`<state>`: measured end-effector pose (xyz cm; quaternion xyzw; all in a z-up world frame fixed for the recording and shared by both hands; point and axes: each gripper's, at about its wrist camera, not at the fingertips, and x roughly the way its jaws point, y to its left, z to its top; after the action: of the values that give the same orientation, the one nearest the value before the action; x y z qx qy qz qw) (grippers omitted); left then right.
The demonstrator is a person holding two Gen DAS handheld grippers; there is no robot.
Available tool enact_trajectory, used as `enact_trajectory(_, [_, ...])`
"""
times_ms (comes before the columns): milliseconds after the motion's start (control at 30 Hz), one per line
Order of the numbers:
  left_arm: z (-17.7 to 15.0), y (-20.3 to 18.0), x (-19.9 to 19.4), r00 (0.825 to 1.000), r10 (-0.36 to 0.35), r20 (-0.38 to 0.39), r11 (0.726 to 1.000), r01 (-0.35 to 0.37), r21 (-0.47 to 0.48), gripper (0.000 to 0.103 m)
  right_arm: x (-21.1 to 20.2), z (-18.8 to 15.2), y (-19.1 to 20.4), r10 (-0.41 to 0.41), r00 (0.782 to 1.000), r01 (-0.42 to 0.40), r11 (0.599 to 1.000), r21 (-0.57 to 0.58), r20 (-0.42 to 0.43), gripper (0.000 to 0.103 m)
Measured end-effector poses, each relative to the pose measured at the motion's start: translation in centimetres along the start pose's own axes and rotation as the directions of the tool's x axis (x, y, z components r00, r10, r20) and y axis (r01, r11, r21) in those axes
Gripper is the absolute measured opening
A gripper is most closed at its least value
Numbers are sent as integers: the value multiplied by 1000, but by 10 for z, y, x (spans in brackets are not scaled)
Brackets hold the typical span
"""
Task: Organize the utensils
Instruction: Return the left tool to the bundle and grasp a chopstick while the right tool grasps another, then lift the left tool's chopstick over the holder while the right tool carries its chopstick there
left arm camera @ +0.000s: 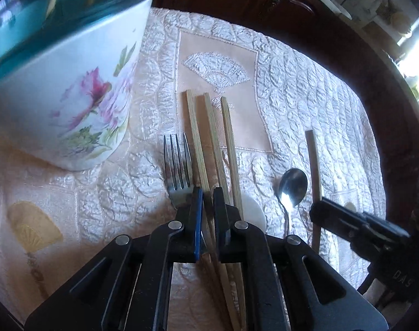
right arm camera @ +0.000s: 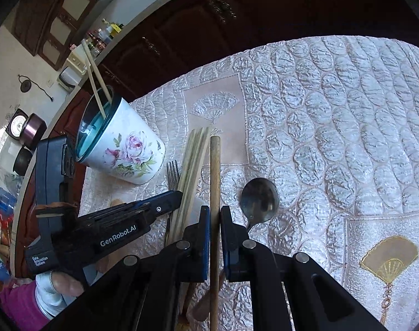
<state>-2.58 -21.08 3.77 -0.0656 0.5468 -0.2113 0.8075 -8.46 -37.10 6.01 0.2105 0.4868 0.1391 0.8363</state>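
Left wrist view: the left gripper hangs low over three bamboo chopsticks lying side by side on the quilted cloth, jaws narrowed around the middle stick, though a firm pinch can't be confirmed. A fork lies just left of them, a spoon to the right. The floral cup stands nearby with two chopsticks in it. Over on the right, the right gripper has its jaws closed tight on a single wooden chopstick.
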Motion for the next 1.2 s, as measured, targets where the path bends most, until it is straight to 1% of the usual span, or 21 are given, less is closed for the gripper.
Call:
enact_trajectory(133, [-4,-1,-2,1000,15,8,1000,-15,24,5,-1,-4,4,11,1000,-11,1000,-11,-5,7])
enact_trajectory(200, [-9,-3,-6,1000,5,8,1000,-5,30,4,-1,-5,7,12,1000,-12,1000,-20,-6,7])
enact_trajectory(400, [-31,6,-43,999,-47,20,997,46,62,4,-12,-9,9,46,999,-46,999,7,8,7])
enact_trajectory(467, [-40,14,-56,999,-42,16,997,41,69,4,-16,-13,9,48,999,-48,999,9,10,7])
enact_trajectory(567, [-53,30,-69,1000,-25,0,998,25,63,4,-21,-22,3,22,1000,-22,1000,20,2,7])
enact_trajectory(633, [-64,43,-75,1000,4,-10,998,-3,55,4,-22,-29,-8,-17,1000,17,999,44,-13,7])
enact_trajectory(700, [-75,53,-76,999,33,-22,998,-32,49,4,-22,-35,-18,-45,999,47,996,71,-27,7])
enact_trajectory(767, [-85,61,-74,998,41,-46,998,-39,42,4,-21,-37,-26,-71,997,74,994,81,-43,7])
enact_trajectory(833, [-88,66,-71,997,43,-62,999,-41,34,4,-16,-39,-32,-108,991,115,990,85,-81,7])
enact_trajectory(867, [-89,66,-70,997,45,-63,999,-43,32,4,-11,-40,-35,-130,986,139,986,89,-106,7])
enact_trajectory(900, [-88,66,-70,997,45,-60,998,-43,34,5,-9,-40,-36,-135,984,146,985,92,-117,7])
enact_trajectory(967, [-83,64,-70,997,57,-49,997,-55,46,8,-8,-40,-37,-136,984,148,984,98,-115,8])
enact_trajectory(1033, [-73,62,-70,997,62,-34,997,-60,54,20,-8,-35,-36,-150,983,159,983,91,-104,18])
enact_trajectory(1067, [-68,62,-69,998,64,-25,996,-62,59,23,-7,-33,-35,-156,983,164,983,85,-101,25])
enact_trajectory(1100, [-63,61,-66,997,73,-18,995,-72,63,26,-6,-29,-32,-170,981,177,982,70,-97,25])
enact_trajectory(1133, [-57,61,-63,995,95,-12,993,-94,69,26,-6,-27,-31,-179,979,185,981,57,-98,25])
enact_trajectory(1200, [-45,60,-56,992,128,-9,989,-127,81,26,0,-20,-24,-212,971,212,977,-8,-109,25])
